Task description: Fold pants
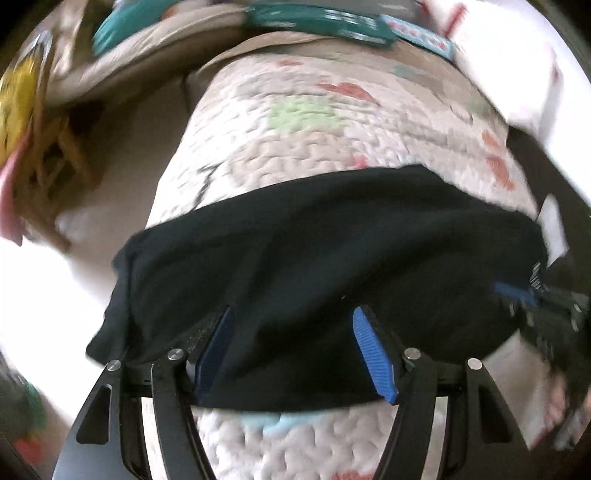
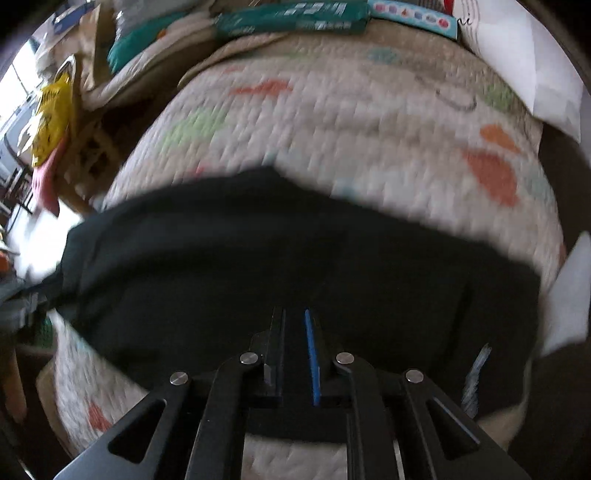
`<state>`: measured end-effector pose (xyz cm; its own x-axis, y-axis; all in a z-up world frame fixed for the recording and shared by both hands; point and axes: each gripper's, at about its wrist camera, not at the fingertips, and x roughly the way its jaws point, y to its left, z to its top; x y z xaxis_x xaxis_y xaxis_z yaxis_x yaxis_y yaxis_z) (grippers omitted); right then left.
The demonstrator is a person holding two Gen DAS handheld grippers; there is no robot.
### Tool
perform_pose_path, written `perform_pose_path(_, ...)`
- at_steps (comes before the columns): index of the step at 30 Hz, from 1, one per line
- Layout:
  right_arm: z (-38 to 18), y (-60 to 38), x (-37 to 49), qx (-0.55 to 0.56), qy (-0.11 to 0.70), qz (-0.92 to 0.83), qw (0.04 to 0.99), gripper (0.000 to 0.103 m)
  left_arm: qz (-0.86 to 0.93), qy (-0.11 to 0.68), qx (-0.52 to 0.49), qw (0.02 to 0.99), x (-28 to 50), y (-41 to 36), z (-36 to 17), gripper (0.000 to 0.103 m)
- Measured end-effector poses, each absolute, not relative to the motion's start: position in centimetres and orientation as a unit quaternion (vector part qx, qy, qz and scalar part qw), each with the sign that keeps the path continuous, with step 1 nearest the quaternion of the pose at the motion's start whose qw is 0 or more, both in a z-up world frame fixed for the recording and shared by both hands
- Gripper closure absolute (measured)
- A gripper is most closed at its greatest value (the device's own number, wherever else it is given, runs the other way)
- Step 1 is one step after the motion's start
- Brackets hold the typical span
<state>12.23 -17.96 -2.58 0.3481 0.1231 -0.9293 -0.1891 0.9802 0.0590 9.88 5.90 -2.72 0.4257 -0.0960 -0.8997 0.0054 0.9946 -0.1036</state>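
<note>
Black pants (image 1: 314,266) lie folded across a quilted patterned bed cover (image 1: 314,129). In the left wrist view my left gripper (image 1: 293,317) is open, its blue pads wide apart over the pants' near edge. The right gripper (image 1: 524,299) shows at the right edge, on the pants' right end. In the right wrist view the pants (image 2: 258,258) span the cover (image 2: 332,122). My right gripper (image 2: 293,317) has its fingers close together with black cloth between them, shut on the pants' near edge.
Teal packages (image 2: 291,18) and a white paper (image 2: 517,48) lie at the far end of the bed. A yellow bag (image 2: 51,122) and wooden furniture (image 2: 88,155) stand to the left. The bed's left edge drops to a bright floor (image 1: 44,302).
</note>
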Motion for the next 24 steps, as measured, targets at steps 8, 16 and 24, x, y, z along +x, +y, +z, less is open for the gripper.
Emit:
perform_pose_path(8,-4.1,-21.0,4.5,-0.073,0.580,0.043,0.810,0.081,-0.011,0.549,-0.074,0.833,9.1,9.3,-4.9,0.022)
perform_pose_path(16,0.8,-22.3,7.4,0.016,0.525,0.043,0.850,0.078,-0.063,0.473,-0.108,0.872,8.2,7.2,-2.1,0.023)
perform_pose_path(24,-1.6,-15.5,15.2,0.068,0.502,0.101,0.856,0.077,-0.057,0.481,-0.102,0.869,10.0,6.3,-3.1,0.023)
